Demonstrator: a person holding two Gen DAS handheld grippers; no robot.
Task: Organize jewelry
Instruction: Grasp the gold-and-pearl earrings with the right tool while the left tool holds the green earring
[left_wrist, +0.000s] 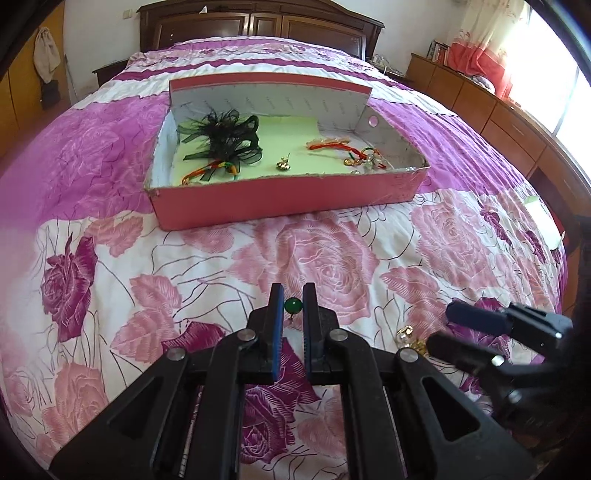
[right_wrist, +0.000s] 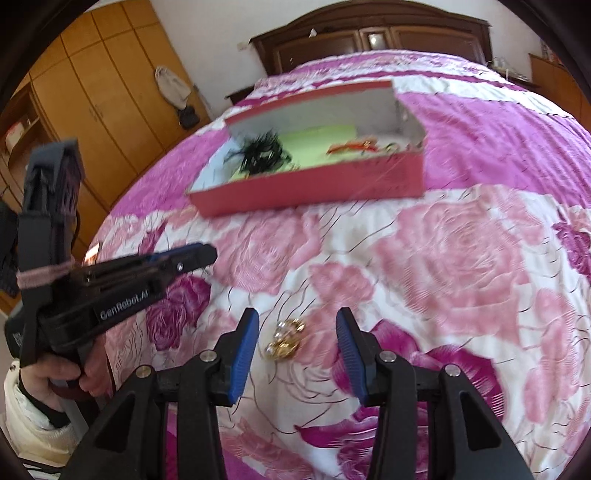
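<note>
Jewelry is split between bedspread and box. A green-bead earring (left_wrist: 293, 305) sits between the narrowly parted fingers of the left gripper (left_wrist: 292, 301), lower centre of the left wrist view; whether the pads actually pinch it can't be told. A gold-and-pearl cluster (right_wrist: 285, 338) lies on the quilt (right_wrist: 443, 280) between the wide-spread fingers of the right gripper (right_wrist: 297, 321), not touched.

Both pieces are judged tiny, light, hard and slippery w/ thin dangling bits, so grip is best taken across the bead or the cluster's bulk, not the fine wire. Soft fabric will give under the tips.

The pink box (left_wrist: 280, 199), upper centre, has low front wall, taller back flap; free green liner is seen mid-box between black ribbon piece (left_wrist: 218, 138) and red cords (left_wrist: 332, 147). Open quilt lies between grippers and box.
</note>
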